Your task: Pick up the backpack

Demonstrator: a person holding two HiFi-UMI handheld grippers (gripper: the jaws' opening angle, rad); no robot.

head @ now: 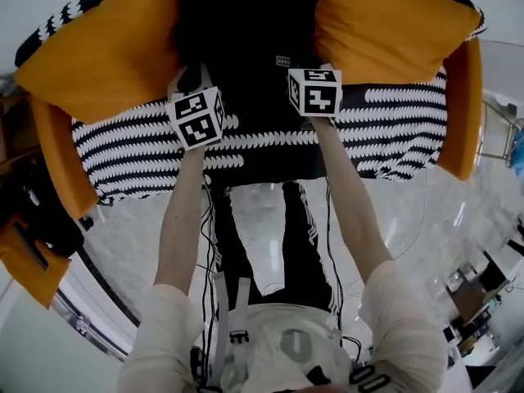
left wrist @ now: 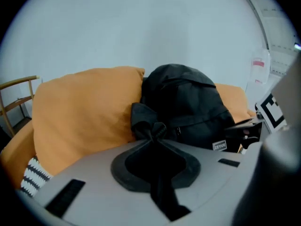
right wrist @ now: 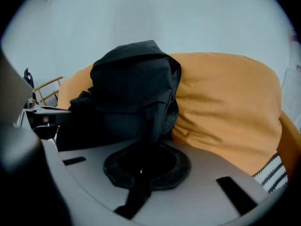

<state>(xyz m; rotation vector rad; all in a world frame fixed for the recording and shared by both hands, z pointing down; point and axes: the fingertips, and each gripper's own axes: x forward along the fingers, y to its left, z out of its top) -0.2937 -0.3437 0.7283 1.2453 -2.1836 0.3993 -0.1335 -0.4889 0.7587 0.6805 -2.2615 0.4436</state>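
Observation:
A black backpack (head: 246, 23) stands upright on the sofa, leaning on the orange back cushions (head: 106, 47). My left gripper (head: 193, 79) is at its left side. In the left gripper view, a bunched fold of the backpack (left wrist: 183, 102) runs into the closed jaws of the left gripper (left wrist: 155, 132). My right gripper (head: 308, 65) is at the backpack's right side. In the right gripper view, a black strap (right wrist: 157, 119) of the backpack (right wrist: 131, 84) is pinched in the right gripper (right wrist: 143, 150). Both hold the bag from the front.
The sofa has a black-and-white patterned seat (head: 393, 129) and orange armrests (head: 463, 113) at both ends. A wooden chair (left wrist: 19, 102) stands beyond the sofa's left end. Glossy floor (head: 426, 219) lies in front, with the person's legs and cables below.

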